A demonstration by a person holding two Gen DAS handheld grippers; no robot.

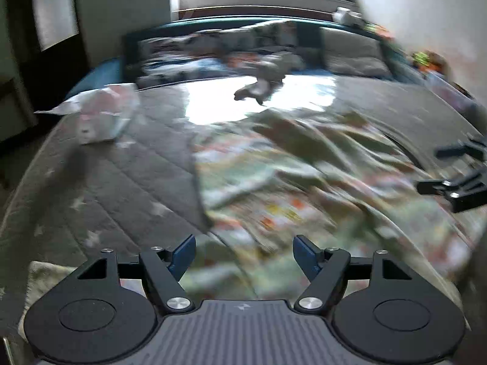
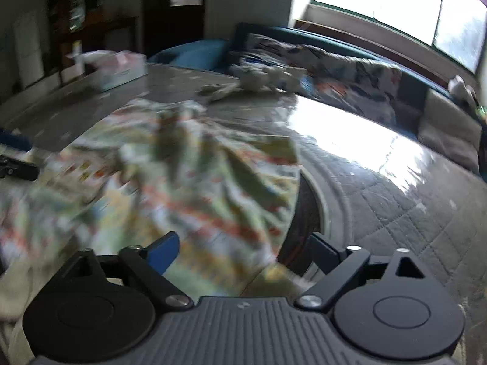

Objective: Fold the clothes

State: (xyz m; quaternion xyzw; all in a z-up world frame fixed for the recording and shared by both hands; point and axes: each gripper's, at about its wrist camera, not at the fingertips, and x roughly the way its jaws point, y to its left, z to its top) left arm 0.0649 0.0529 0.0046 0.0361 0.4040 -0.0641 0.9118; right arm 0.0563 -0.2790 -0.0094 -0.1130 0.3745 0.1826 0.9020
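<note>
A crumpled garment point(image 1: 304, 182) point(image 2: 182, 176), printed in green, orange and white, lies spread on the grey quilted bed cover point(image 1: 121, 176) point(image 2: 395, 213). My left gripper point(image 1: 244, 243) hovers over the garment's near edge, jaws wide apart with nothing pinched, the cloth lying below them. Its fingers also show at the left edge of the right wrist view point(image 2: 15, 155). My right gripper point(image 2: 243, 240) is open over the garment's right edge, pads clear of the cloth. It shows at the far right of the left wrist view point(image 1: 438, 168). Both views are blurred.
A pale pinkish tissue box point(image 1: 100, 115) point(image 2: 118, 70) sits at the bed's far left. A small grey bundle point(image 1: 261, 88) point(image 2: 258, 80) lies beyond the garment. Pillows point(image 1: 350, 51) point(image 2: 334, 70) line the headboard under a bright window. Dark furniture point(image 2: 91, 24) stands left.
</note>
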